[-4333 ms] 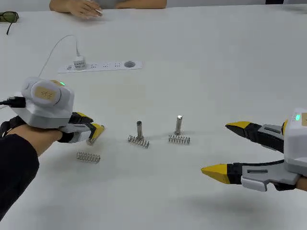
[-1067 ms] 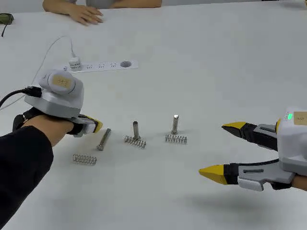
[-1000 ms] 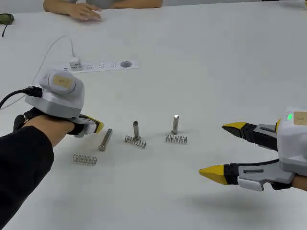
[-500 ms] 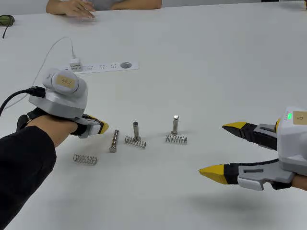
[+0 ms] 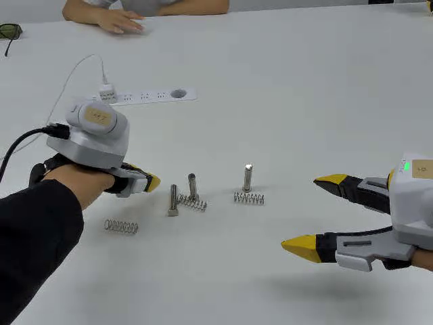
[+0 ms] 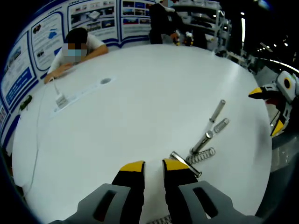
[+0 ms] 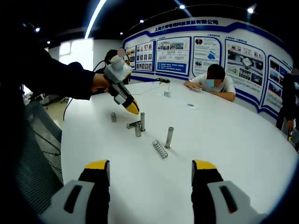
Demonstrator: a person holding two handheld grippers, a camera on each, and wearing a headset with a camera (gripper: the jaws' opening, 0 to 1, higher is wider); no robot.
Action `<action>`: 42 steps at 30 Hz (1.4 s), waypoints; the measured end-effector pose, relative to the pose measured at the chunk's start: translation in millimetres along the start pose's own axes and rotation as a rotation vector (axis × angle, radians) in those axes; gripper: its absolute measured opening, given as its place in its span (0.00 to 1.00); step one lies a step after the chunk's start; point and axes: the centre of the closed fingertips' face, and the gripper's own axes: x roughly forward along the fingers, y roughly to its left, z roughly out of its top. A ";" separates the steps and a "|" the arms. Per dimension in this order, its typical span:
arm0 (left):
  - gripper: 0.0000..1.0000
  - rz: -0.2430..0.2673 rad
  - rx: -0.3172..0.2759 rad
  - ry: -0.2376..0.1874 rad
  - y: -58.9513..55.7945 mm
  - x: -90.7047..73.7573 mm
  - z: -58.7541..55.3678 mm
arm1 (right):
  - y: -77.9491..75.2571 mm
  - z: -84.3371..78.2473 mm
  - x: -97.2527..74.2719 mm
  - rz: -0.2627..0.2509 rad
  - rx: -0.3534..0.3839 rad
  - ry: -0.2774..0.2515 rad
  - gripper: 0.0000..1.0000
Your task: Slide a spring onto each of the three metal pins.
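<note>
Two metal pins stand upright mid-table, the middle pin (image 5: 192, 186) and the right pin (image 5: 247, 177). A spring lies at the foot of each: one spring (image 5: 195, 202) by the middle pin, another (image 5: 249, 198) by the right pin. A third pin (image 5: 173, 200) sits just left of the middle one; I cannot tell whether it stands or lies. My left gripper (image 5: 150, 183) (image 6: 154, 166) is beside it, jaws nearly together with nothing between them; the pin (image 6: 184, 164) lies off its right jaw. A loose spring (image 5: 122, 226) lies to the left. My right gripper (image 5: 314, 212) (image 7: 150, 165) hovers wide open, far right.
A white power strip (image 5: 145, 95) with a plugged-in cable lies at the back left. A person's hands (image 5: 118, 17) rest on the far edge, and dark glasses (image 5: 10, 30) lie at the far left corner. The table is white and bare around the pins.
My left gripper has moved right. The third pin has moved right with it, from slanted beside the loose spring to straight beside the middle pin. My right gripper has stayed put.
</note>
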 end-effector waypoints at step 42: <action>0.18 -0.008 -0.004 0.068 -28.4 24.4 0.3 | -1.8 -4.0 -1.4 -0.005 -0.004 0.007 0.72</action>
